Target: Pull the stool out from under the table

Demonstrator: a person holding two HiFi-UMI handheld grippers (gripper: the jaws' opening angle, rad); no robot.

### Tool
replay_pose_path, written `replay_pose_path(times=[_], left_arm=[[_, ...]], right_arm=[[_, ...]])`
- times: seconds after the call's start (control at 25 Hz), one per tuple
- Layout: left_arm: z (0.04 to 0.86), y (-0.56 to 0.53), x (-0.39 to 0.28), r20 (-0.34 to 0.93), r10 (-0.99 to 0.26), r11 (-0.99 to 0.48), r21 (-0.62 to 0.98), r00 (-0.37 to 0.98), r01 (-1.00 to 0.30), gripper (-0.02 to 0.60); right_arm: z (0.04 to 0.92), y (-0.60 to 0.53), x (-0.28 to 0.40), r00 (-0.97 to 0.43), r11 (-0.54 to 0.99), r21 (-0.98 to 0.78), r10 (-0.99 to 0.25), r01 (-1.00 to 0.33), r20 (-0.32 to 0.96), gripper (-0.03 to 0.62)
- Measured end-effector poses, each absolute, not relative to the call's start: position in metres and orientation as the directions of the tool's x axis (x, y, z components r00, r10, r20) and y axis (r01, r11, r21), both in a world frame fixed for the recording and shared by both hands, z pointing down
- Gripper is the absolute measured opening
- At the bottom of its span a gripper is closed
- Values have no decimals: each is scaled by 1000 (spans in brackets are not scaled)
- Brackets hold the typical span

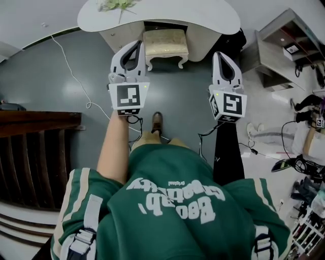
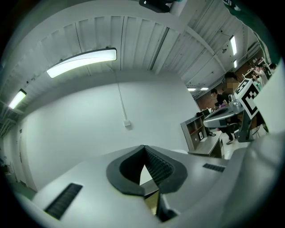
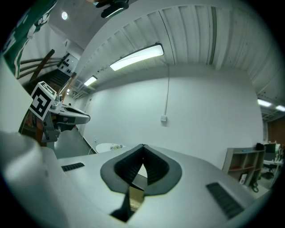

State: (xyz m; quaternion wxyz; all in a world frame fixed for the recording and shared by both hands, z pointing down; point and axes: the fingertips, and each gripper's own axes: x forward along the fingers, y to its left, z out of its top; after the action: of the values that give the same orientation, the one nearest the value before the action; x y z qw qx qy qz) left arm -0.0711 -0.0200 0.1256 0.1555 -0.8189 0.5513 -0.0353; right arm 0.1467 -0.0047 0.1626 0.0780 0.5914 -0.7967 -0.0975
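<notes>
**Me:** Nearest me is my dark green sweatshirt with white lettering (image 1: 172,203). Past its hem, my brown shoe (image 1: 157,122) stands on the smooth grey floor (image 1: 61,56).

**You:** And the tongs?

**Me:** I hold both out ahead of me, well apart. The left gripper (image 1: 139,45), white-shelled with a marker cube, has its ribbed black pads pressed together on nothing; its own view shows that (image 2: 144,148). The right gripper (image 1: 220,55) is the same, closed tight and empty (image 3: 142,147).

**You:** Where is the stool?

**Me:** The cream cushioned stool with curved white legs (image 1: 165,43) sits ahead, between the two tongs. Its back part is tucked under the white rounded tabletop (image 1: 203,18) and its front legs stand out on the floor. From my head view the left gripper's tip overlaps the stool's left edge; I cannot tell whether it touches. The right one is clear of it, off to the side.

**You:** What else is around?

**Me:** The table's pale side panels flank the stool closely. A sprig of green leaves (image 1: 116,4) lies on the tabletop. A thin white cable (image 1: 71,73) trails across the floor to my left, ending near the left gripper. Dark wooden railings (image 1: 35,137) stand at far left. At right there is a grey open shelf unit (image 1: 277,53) and a jumble of cords and gear (image 1: 304,167).
</notes>
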Motion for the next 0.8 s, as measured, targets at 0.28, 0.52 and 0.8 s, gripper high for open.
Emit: replay_pose_path(times=[0.28,0.52,0.8], left_arm=[[118,-79,-95,-126,-906,-360,-275,405,-891,14],[131,-115,-99,-100,-897,-393,-265,431,-880,14],[145,-138,-95,-82,-889,-428,-198,450,-882,14]], right_arm=[[151,-52,129,-256,246,274,-967,-930,-3,8],[159,-80,122,-230,226,294,-973,-929,20,8],[178,-100,126,-212,220,299,-975,-929,59,8]])
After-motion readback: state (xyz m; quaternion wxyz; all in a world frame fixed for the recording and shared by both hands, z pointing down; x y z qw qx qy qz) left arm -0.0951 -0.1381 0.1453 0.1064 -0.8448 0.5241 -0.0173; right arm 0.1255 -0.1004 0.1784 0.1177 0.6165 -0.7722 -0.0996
